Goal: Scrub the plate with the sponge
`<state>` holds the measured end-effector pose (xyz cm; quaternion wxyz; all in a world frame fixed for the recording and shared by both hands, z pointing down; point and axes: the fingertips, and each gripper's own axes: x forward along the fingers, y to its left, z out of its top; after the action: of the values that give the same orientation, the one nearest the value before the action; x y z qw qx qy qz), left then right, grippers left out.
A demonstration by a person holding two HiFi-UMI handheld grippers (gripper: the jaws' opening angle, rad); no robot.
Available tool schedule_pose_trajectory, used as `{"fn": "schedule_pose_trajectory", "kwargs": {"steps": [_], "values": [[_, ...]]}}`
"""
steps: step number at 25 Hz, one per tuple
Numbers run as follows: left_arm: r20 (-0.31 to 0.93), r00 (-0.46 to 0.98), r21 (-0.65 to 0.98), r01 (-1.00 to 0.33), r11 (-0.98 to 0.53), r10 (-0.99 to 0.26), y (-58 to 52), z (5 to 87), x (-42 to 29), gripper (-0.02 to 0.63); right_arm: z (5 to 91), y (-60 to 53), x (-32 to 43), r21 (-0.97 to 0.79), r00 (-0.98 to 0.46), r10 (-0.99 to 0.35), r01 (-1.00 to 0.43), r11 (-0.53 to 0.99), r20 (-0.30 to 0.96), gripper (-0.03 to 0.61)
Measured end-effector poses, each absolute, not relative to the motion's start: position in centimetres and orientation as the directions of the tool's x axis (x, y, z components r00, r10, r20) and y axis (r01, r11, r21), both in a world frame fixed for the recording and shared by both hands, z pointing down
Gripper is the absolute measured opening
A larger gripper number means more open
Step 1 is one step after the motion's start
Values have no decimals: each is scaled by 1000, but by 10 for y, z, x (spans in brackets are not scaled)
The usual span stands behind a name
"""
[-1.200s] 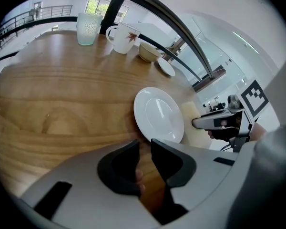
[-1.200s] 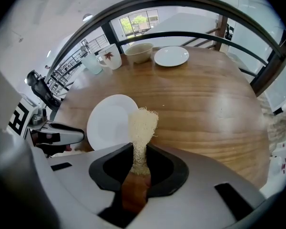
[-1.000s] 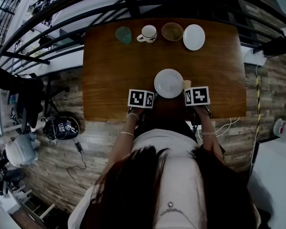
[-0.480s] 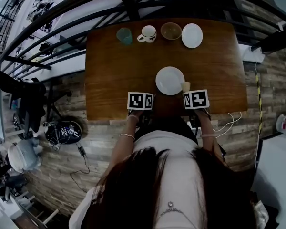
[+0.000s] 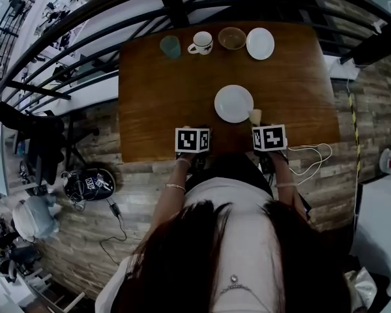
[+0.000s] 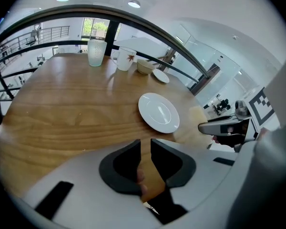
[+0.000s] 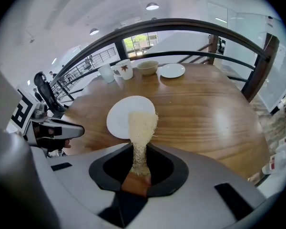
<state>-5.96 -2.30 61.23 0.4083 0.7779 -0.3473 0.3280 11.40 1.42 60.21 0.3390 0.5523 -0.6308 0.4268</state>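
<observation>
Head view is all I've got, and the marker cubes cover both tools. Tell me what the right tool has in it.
Observer: The right tool is shut on the sponge. It pinches the sponge's lower end, and the pale, fibrous top sticks out ahead of the jaws.
Operator: Now check the left tool.
Observer: The left tool is empty. Its jaws stand a narrow gap apart, and only the table shows through.
</observation>
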Motion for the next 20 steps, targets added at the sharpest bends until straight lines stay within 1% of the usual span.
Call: {"fn": "schedule_pose_trajectory", "kwargs": {"steps": [5, 11, 14, 20], "values": [[784, 538, 381, -811, -444, -310, -20, 603, -66, 60, 595, 24, 110, -134, -132, -438, -991, 28, 889, 97], [770, 530, 360, -820, -444, -354, -13, 591, -73, 42, 581, 26, 106, -80, -110, -541, -994, 80, 834, 97], [759, 536, 356, -817, -454, -369, -9, 585, -76, 31, 574, 28, 103, -64, -99, -578, -995, 80, 810, 97], [736, 559, 362, -801, -477, -381, 3, 578, -78, 21, 566, 39, 94, -41, -82, -610, -996, 81, 788, 97]]}}
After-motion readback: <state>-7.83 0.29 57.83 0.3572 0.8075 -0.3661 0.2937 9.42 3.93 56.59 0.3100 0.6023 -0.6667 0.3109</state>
